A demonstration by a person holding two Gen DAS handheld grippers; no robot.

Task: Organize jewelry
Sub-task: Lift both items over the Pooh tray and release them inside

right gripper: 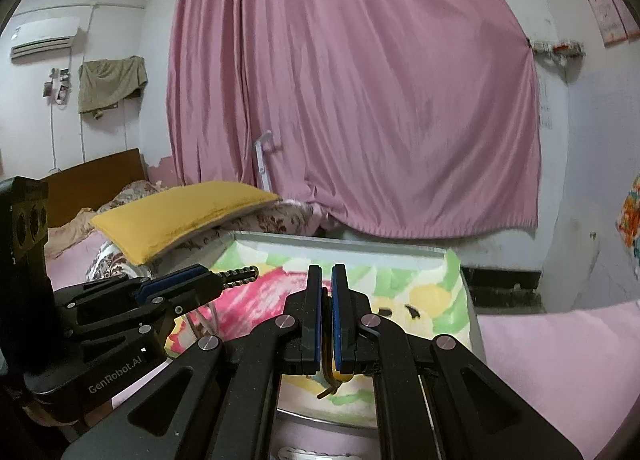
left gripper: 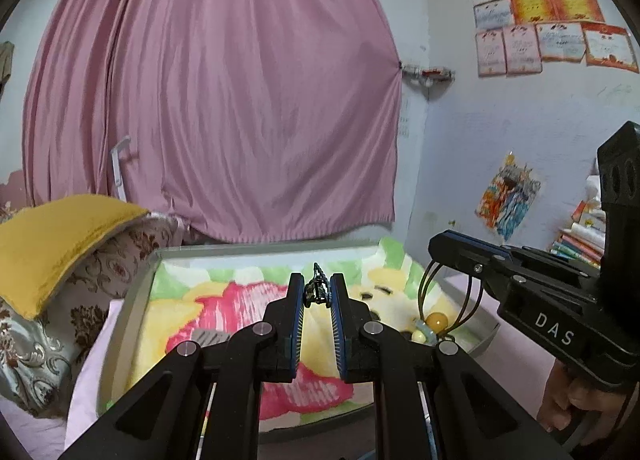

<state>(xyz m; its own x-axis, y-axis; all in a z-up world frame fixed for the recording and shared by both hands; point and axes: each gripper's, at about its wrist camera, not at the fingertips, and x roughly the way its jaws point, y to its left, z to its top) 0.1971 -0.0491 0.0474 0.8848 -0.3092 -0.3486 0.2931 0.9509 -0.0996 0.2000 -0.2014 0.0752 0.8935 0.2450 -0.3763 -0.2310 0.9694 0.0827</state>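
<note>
My left gripper (left gripper: 318, 284) is shut on a dark metal chain bracelet (left gripper: 318, 288), held above a grey tray (left gripper: 132, 300) lined with a colourful cartoon cloth. The chain also shows in the right wrist view (right gripper: 240, 275), sticking out of the left gripper (right gripper: 216, 280). My right gripper (left gripper: 436, 250) is shut on a thin wire necklace (left gripper: 426, 284) whose loops hang down to a yellow bead pendant (left gripper: 436, 320) over the tray's right part. In the right wrist view, the right gripper (right gripper: 327, 276) pinches the brown cord (right gripper: 328, 372) low between its pads.
The tray (right gripper: 400, 245) lies on a pink bed sheet (right gripper: 560, 360). A yellow pillow (left gripper: 60, 240) on a patterned quilt sits left of it. A pink curtain (left gripper: 220, 100) hangs behind. Books (left gripper: 580, 240) are stacked at the right wall.
</note>
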